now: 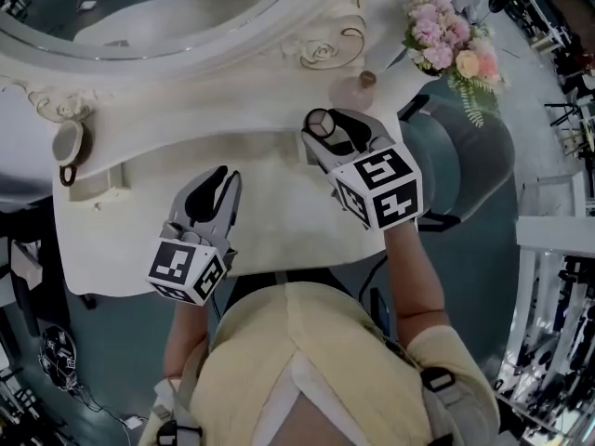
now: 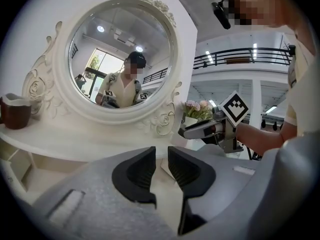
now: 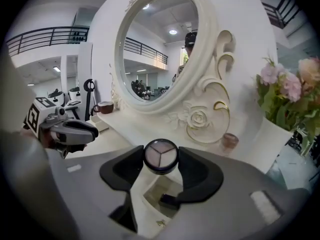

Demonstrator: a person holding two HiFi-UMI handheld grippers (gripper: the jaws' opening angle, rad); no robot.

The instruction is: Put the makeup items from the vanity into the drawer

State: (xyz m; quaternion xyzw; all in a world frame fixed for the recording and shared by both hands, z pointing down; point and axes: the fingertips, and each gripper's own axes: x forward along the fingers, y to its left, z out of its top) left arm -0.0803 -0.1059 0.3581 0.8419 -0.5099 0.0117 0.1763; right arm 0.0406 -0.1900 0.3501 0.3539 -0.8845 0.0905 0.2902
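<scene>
Left gripper [image 1: 212, 182] hovering low over vanity [image 1: 270, 193], jaws narrowly apart, empty. Right gripper [image 1: 327, 128] tilting downward, clamping round compact [image 3: 160, 155]. Right gripper view alone showing open drawer [image 3: 152, 193] beneath compact, dark item [image 3: 168, 200] lying inside. Beyond: mirror [image 2: 122, 59], flowers [image 1: 446, 40].

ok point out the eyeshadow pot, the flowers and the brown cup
eyeshadow pot [image 3: 160, 155], right gripper view, on its three-part top face
flowers [image 1: 435, 33], head view, on the pink blooms
brown cup [image 2: 15, 116], left gripper view, on its side wall
</scene>
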